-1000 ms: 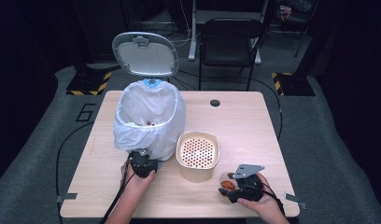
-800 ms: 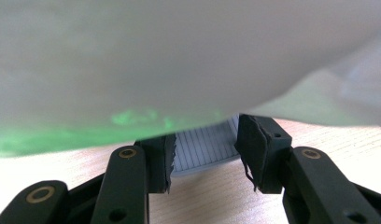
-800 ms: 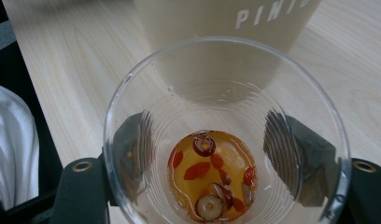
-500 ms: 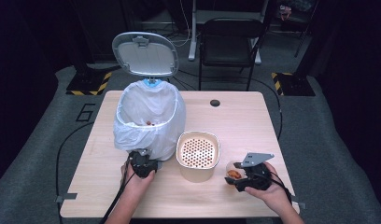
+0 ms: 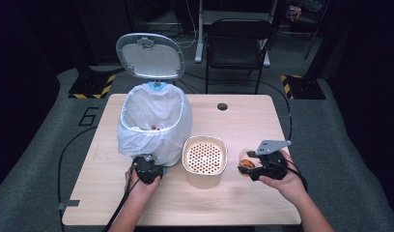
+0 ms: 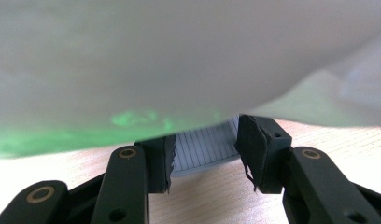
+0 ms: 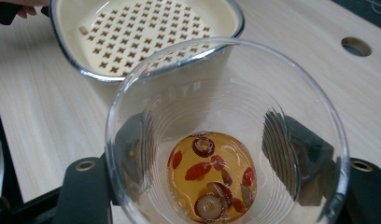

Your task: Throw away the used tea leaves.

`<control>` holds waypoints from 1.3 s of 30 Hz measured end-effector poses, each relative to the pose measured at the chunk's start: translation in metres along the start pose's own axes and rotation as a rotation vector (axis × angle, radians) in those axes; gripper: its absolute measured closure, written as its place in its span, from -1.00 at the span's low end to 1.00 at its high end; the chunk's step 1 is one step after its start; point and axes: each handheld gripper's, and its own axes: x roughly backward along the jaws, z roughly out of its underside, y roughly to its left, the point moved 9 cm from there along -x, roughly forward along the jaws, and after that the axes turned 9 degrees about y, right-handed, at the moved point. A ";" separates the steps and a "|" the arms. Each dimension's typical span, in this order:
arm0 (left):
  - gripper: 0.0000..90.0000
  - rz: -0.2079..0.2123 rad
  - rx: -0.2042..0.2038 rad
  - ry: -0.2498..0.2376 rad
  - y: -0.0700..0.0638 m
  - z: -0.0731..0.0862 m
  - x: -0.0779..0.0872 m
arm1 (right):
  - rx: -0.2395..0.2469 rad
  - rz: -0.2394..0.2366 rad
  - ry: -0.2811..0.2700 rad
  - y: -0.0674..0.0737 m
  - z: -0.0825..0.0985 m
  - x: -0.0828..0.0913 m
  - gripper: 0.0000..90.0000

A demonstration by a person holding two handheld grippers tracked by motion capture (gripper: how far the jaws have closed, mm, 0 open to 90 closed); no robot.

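The wooden table (image 5: 243,121) carries, at its left, a white bin (image 5: 154,123) lined with a white plastic bag, its grey lid (image 5: 150,55) standing open at the far side. Right of the bin, near the table's middle, sits a cream container (image 5: 204,162) topped by a perforated strainer insert, mouth up.

At the near right the right gripper (image 5: 248,166) grasps a clear plastic cup (image 7: 226,135), its two black jaws pressed against the cup's opposite sides. The cup is just right of the cream container and apart from it, held off the tabletop. In the right gripper view its long axis runs roughly upright with a slight lean toward the container, the open mouth facing up and the base down. At the bottom lies a shallow pool of amber tea (image 7: 212,179) with red berries and sliced dates in it.

The left gripper (image 5: 147,166) rests on the table at the near foot of the bin, under the overhanging bag. Its jaws are clenched on a ribbed grey pedal (image 6: 205,149) at the bin's base.
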 end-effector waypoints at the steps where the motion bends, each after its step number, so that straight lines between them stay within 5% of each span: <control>1: 0.26 0.000 0.000 0.000 0.000 0.000 0.000 | -0.006 0.002 -0.004 -0.001 -0.003 0.001 -0.25; 15: 0.26 0.000 -0.004 0.003 0.000 0.000 0.000 | 0.016 -0.003 -0.054 -0.017 -0.043 0.012 -0.25; 21: 0.26 -0.005 0.040 0.007 -0.002 0.001 0.001 | 0.018 -0.005 -0.061 -0.024 -0.057 0.010 -0.25; 39: 0.26 0.000 0.034 0.010 -0.002 0.001 0.001 | 0.029 0.040 -0.079 -0.051 -0.090 -0.006 -0.26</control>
